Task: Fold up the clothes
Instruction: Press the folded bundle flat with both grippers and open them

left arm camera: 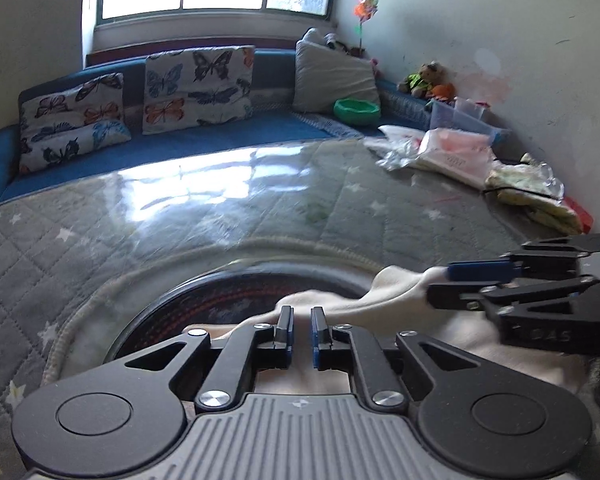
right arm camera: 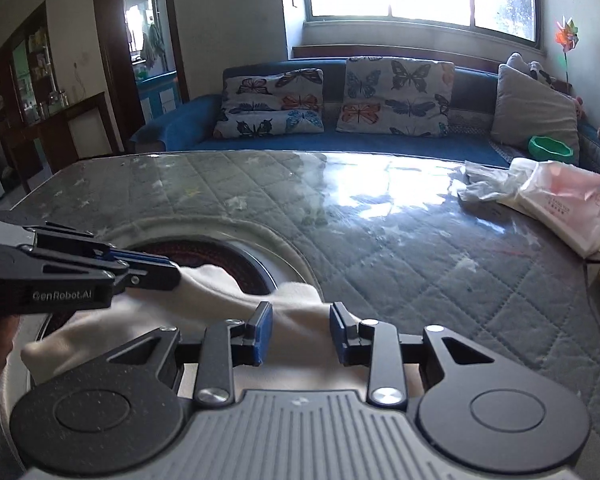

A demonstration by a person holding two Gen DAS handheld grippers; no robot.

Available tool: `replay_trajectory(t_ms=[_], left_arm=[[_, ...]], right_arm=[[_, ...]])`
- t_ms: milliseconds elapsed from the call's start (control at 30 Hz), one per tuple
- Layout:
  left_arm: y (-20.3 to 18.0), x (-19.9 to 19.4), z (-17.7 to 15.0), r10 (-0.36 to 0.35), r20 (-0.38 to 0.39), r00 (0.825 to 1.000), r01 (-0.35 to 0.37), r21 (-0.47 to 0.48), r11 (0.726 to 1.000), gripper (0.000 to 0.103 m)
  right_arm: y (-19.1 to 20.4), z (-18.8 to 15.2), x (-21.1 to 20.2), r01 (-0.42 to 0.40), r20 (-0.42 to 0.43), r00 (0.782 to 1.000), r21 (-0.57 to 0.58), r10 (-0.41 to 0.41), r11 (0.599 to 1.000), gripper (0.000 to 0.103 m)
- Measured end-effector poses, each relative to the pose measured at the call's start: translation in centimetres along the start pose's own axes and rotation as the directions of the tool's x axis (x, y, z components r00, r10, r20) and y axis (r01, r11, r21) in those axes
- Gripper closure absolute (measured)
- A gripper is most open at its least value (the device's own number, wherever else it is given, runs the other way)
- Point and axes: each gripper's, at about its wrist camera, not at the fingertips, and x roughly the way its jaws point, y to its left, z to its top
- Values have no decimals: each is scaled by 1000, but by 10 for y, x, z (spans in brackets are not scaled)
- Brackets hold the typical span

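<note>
Currently, both claws are gripping one cream garment (left arm camera: 332, 300) over the quilted counter (left arm camera: 180, 216), above a dark round inset at its near edge. The left claw (left arm camera: 301, 322) is pinching a thin ridge of cloth, jaws nearly pressed together. The right claw (right arm camera: 300, 320), standing at three o'clock of the left, is clamping a thicker bunch, jaws partly spread around it. The step appears to be carrying or spreading the garment. The next move likely calls for laying it flat toward twelve o'clock, keeping tension even.
</note>
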Motion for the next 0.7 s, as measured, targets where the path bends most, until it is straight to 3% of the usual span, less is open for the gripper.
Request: replay_trajectory(t_ms=[167, 367, 567, 700], left_arm=[[-6, 22, -2, 15, -26, 1000, -15, 26, 1000, 92], [-7, 0, -3, -5, -5, 1000, 5, 15, 1000, 87], [-18, -34, -24, -28, 23, 999, 27, 42, 999, 83], [-25, -29, -44, 7, 4, 1000, -7, 80, 997, 82]], right_arm=[[7, 2, 12, 20, -18, 1000, -39, -21, 999, 71], [9, -2, -16, 14, 16, 1000, -65, -13, 998, 70], [24, -35, -57, -22, 30, 999, -111, 26, 994, 66], [30, -52, -59, 11, 27, 1000, -141, -7, 990, 65]])
